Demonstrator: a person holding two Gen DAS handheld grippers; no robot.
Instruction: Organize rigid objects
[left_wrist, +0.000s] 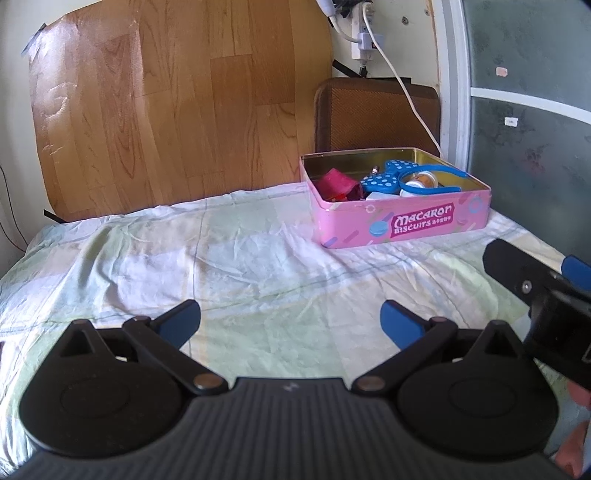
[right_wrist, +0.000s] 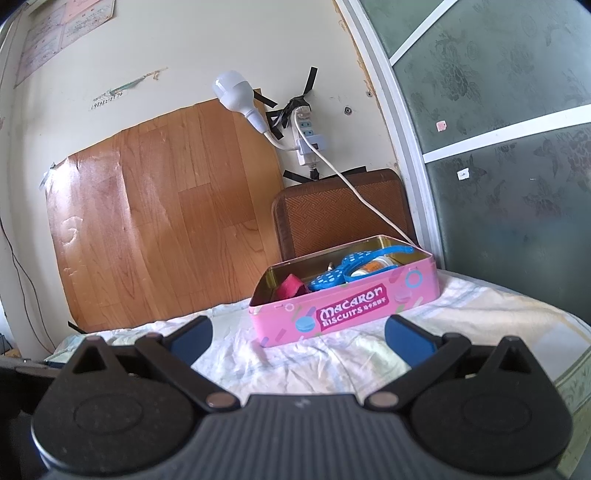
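Tongs both spread wide, nothing held: left gripper (left_wrist: 291, 321), right gripper (right_wrist: 299, 338). Pink tin (left_wrist: 402, 221) ahead-right of left, straight ahead of right; blue headband (left_wrist: 388, 177) inside.

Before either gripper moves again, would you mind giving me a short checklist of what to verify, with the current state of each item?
1. Left gripper open and holding nothing: ok, jaws spread wide.
2. Right gripper open and holding nothing: ok, jaws spread wide.
3. Pink biscuit tin lid off and reachable from above: ok, top open.
4. Blue polka-dot headband and red item inside the tin: ok, though the headband rises above the rim.
5. No loose objects left on the bedsheet: ok in the part shown; the rest cannot tell.
6. White cable clear of the tin: cannot tell, it drops behind the tin's far corner.
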